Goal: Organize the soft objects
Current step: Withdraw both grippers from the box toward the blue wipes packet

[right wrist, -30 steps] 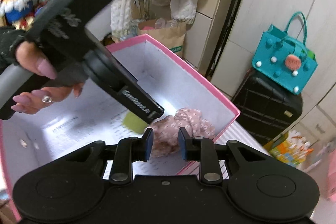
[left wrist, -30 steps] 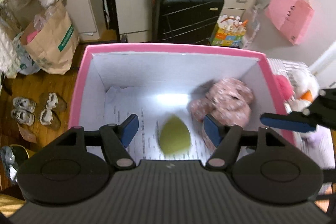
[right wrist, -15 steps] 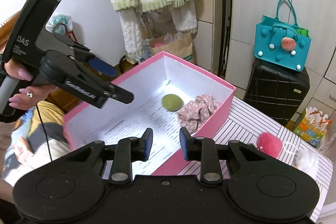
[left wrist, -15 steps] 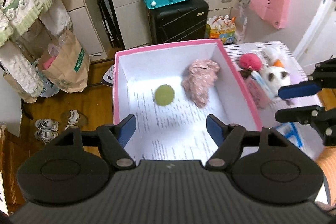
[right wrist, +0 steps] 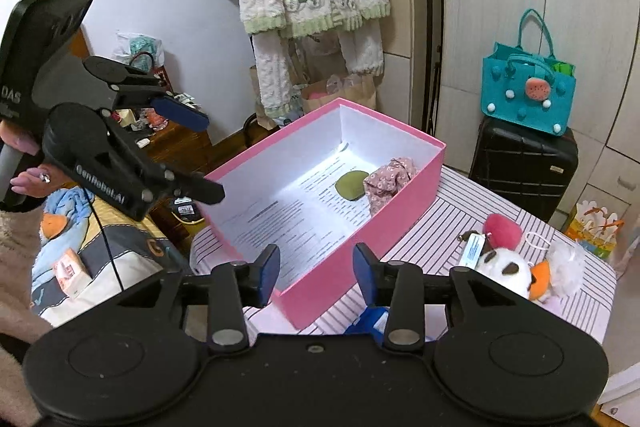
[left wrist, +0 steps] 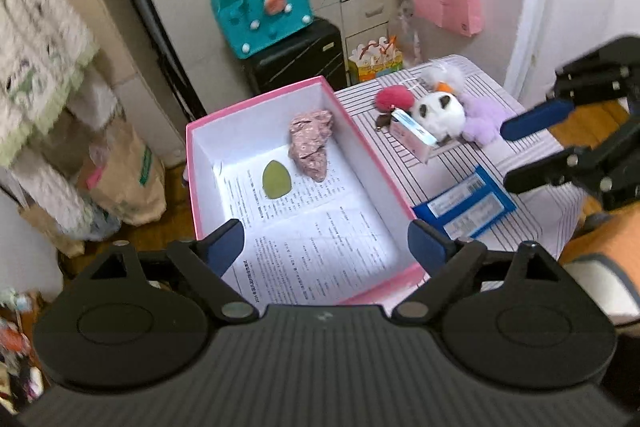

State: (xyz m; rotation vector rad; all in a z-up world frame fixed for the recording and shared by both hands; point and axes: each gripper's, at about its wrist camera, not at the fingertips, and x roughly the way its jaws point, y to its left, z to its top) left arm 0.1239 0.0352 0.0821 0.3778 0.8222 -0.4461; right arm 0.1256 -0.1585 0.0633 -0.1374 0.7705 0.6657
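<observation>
Two soft items, a green puff (left wrist: pixel 276 179) and a pink cloth (left wrist: pixel 311 143), are found inside the box (left wrist: pixel 376 163), with a red pompom (left wrist: pixel 394 99), panda (left wrist: pixel 439 114) and purple plush (left wrist: pixel 482 119) left on the table (left wrist: pixel 532 147) to its right. Both grippers are held empty above: the left gripper (left wrist: pixel 325 247) is spreading wide over the box, and the right gripper (right wrist: pixel 315 269) is opening over its near wall.

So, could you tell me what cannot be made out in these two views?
- Printed sheet lining the pink box: text too small in both views.
- Hanging knitwear: motion-blurred and cut by the left edge, left wrist view.
- Blue packet: mostly hidden behind the right gripper, right wrist view.
- Purple plush: partly hidden behind the white plush, left wrist view.
</observation>
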